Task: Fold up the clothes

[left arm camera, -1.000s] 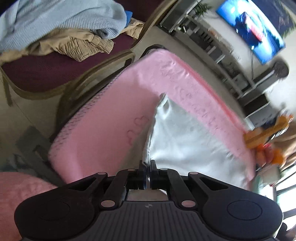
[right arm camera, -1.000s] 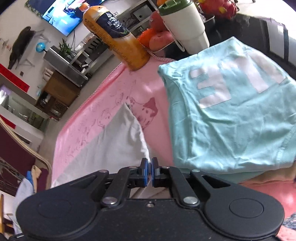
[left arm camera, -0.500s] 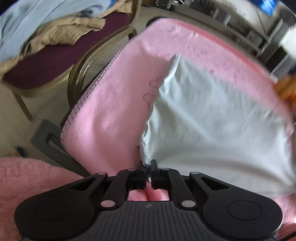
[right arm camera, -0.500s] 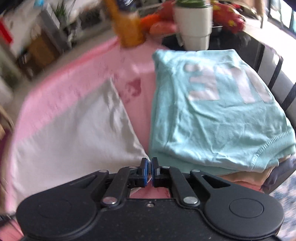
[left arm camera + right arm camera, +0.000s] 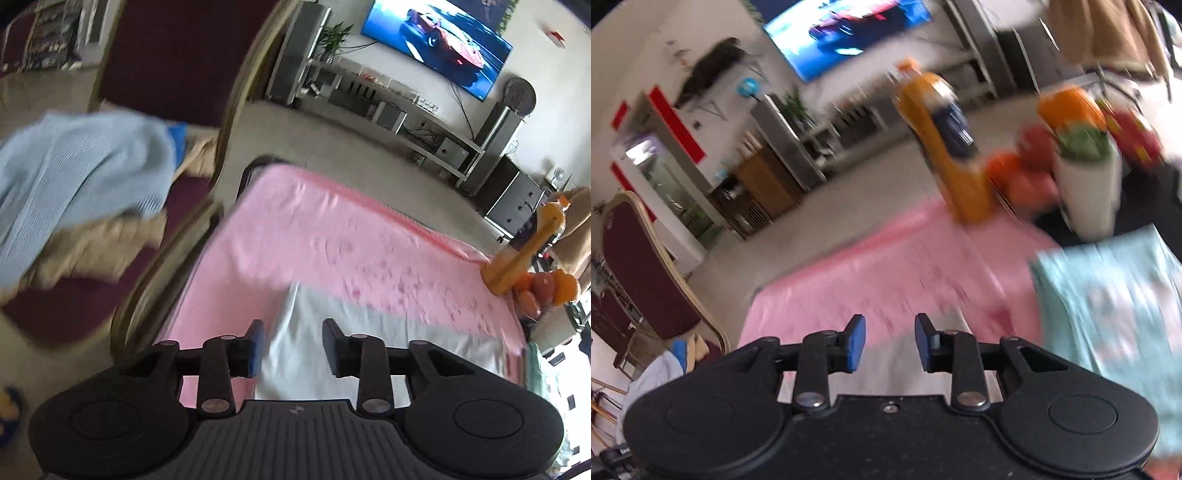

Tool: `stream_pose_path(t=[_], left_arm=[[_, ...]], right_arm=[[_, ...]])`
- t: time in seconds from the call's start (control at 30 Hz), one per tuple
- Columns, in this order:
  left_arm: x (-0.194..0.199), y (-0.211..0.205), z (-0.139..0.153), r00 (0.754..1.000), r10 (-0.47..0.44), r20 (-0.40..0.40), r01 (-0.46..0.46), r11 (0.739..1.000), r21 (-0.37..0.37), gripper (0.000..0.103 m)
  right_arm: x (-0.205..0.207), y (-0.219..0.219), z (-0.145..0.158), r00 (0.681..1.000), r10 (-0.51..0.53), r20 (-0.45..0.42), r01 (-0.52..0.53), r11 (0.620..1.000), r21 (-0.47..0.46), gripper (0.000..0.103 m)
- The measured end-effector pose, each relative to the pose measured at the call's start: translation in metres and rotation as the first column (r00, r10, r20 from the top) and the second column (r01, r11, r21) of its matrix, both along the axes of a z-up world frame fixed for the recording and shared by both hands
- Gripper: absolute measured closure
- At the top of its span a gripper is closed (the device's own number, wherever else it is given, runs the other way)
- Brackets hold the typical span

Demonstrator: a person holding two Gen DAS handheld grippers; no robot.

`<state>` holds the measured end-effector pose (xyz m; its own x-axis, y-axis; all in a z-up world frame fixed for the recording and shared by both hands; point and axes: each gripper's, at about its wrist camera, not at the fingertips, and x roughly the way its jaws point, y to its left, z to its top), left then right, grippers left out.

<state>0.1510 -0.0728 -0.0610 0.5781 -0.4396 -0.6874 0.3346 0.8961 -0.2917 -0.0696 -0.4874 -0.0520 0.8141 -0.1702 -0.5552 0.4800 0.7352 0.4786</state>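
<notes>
From the left wrist, the left gripper (image 5: 291, 341) has its jaws spread wide with nothing between them; the white garment (image 5: 369, 347) lies flat on the pink cloth (image 5: 295, 236) just ahead and below; a chair (image 5: 177, 74) to the left bears a blue knit (image 5: 74, 177) and tan clothes (image 5: 92, 251), seemingly unfolded.

From the right wrist, much blurred, the right gripper (image 5: 890, 343) is likewise wide open and empty; the white garment (image 5: 916, 354) shows under its fingers, the folded teal shirt (image 5: 1115, 310) just beside; a juice bottle (image 5: 945, 147) stands beyond.

By my judgement a fold is just released; next comes regripping an edge or moving it to the stack.
</notes>
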Motion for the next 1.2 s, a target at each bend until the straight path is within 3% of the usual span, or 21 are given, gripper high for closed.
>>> stream_pose_path(t=[0.1, 0.27, 0.37, 0.43, 0.5, 0.67, 0.77, 0.83, 0.97, 1.03, 1.2], left_arm=[[0.034, -0.023, -0.019, 1.000, -0.006, -0.026, 0.006, 1.000, 0.024, 0.071], [0.065, -0.027, -0.055, 0.992, 0.072, -0.101, -0.070, 0.997, 0.019, 0.078], [0.070, -0.025, -0.053, 0.993, 0.084, -0.079, -0.083, 0.996, 0.012, 0.074], [0.075, -0.032, -0.052, 0.996, 0.068, -0.048, -0.067, 0.997, 0.033, 0.072], [0.082, -0.043, -0.055, 0.998, 0.031, -0.056, -0.029, 0.999, 0.035, 0.072], [0.094, -0.080, -0.070, 0.996, -0.050, -0.071, 0.060, 0.988, 0.140, 0.072], [0.101, -0.085, -0.081, 0.993, -0.055, -0.108, 0.071, 0.986, 0.149, 0.073], [0.107, -0.084, -0.086, 0.991, -0.044, -0.125, 0.063, 0.986, 0.152, 0.079], [0.115, -0.079, -0.092, 0.985, -0.040, -0.171, 0.056, 0.994, 0.091, 0.086], [0.118, -0.079, -0.095, 0.981, -0.033, -0.193, 0.046, 0.997, 0.067, 0.095], [0.124, -0.056, -0.103, 0.961, 0.061, -0.271, -0.081, 0.995, -0.062, 0.100]], right_arm=[[0.029, -0.010, -0.012, 1.000, -0.001, 0.027, 0.001, 1.000, 0.001, 0.074], [0.051, -0.038, -0.082, 0.995, -0.099, 0.003, 0.098, 0.991, 0.096, 0.074], [0.056, -0.051, -0.117, 0.984, -0.151, -0.095, 0.166, 0.970, 0.179, 0.074], [0.062, -0.057, -0.121, 0.984, -0.146, -0.107, 0.164, 0.968, 0.189, 0.072], [0.065, -0.056, -0.118, 0.982, -0.156, -0.111, 0.170, 0.977, 0.127, 0.065], [0.068, -0.053, -0.125, 0.977, -0.155, -0.144, 0.172, 0.978, 0.117, 0.064], [0.068, -0.055, -0.128, 0.974, -0.163, -0.159, 0.183, 0.976, 0.122, 0.064], [0.069, -0.057, -0.130, 0.972, -0.166, -0.167, 0.188, 0.974, 0.126, 0.064], [0.073, -0.060, -0.137, 0.972, -0.154, -0.175, 0.180, 0.974, 0.140, 0.063], [0.076, -0.062, -0.141, 0.972, -0.147, -0.184, 0.175, 0.973, 0.149, 0.063], [0.083, -0.066, -0.153, 0.975, -0.122, -0.184, 0.158, 0.967, 0.198, 0.063]])
